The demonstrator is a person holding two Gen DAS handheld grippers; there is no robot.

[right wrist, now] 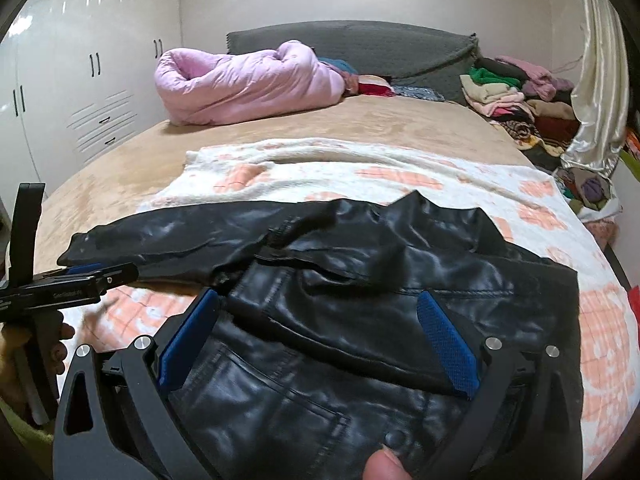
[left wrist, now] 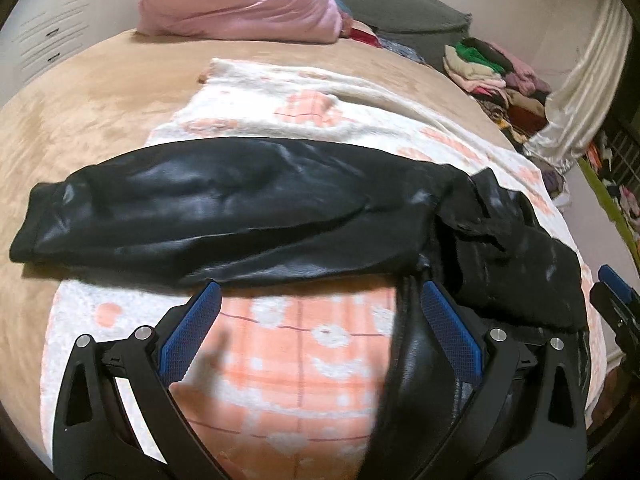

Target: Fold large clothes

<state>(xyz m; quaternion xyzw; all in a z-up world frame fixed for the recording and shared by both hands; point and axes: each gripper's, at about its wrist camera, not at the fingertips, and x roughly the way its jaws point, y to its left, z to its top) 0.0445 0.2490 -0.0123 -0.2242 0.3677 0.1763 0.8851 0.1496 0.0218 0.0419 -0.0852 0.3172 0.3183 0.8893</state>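
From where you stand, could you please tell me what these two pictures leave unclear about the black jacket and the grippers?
- Black jacket: right wrist view, its near hem runs under the right gripper and off the bottom edge.
- Jacket's far right side: left wrist view, smeared by motion blur.
- Left gripper: its right finger lies against black material; contact unclear.
- Clothes pile: too small to sort.

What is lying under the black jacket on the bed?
Under the black jacket lies a white and peach blanket, spread on the tan bed cover. Whatever lies beneath the jacket's middle is covered.
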